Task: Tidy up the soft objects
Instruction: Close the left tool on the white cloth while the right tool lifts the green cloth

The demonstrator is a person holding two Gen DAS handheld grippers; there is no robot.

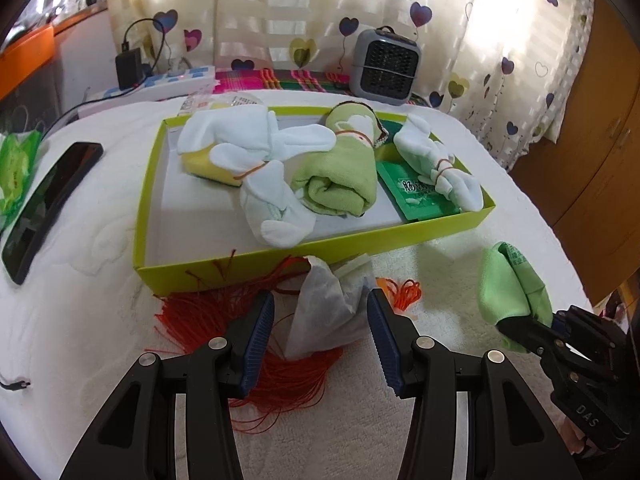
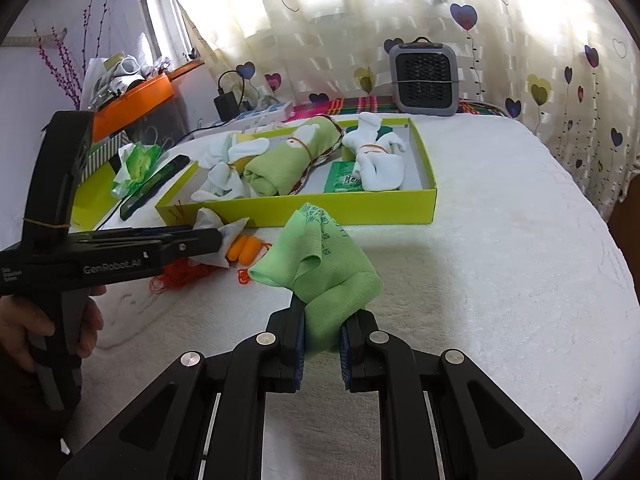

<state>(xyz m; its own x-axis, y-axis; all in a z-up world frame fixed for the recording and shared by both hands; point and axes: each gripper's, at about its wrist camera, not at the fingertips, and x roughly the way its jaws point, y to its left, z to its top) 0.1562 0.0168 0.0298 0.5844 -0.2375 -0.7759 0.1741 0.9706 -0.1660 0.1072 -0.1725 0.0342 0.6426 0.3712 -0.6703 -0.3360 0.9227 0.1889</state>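
Note:
My left gripper (image 1: 320,300) stands open, its blue pads either side of a white fabric pouch (image 1: 332,308) that lies on a tangle of red thread (image 1: 200,320). The pads do not press on the pouch. From the right wrist view, the left gripper (image 2: 218,240) shows side-on with the pouch (image 2: 210,220) at its tips. My right gripper (image 2: 326,320) is shut on a light green cloth (image 2: 320,276), held bunched above the white bedspread (image 2: 500,260). Behind stands a yellow-green box (image 1: 280,258) holding white sock bundles (image 1: 256,148), a rolled green towel (image 1: 340,176) and a green packet (image 1: 416,196).
Two orange earplugs (image 2: 240,254) lie by the thread. Left of the box lie a black phone (image 1: 48,200) and a green wrapper (image 1: 16,164). A grey heater (image 1: 384,64), a charger (image 1: 128,66) and heart-print curtains stand behind. A wooden cabinet (image 1: 600,140) is at the right.

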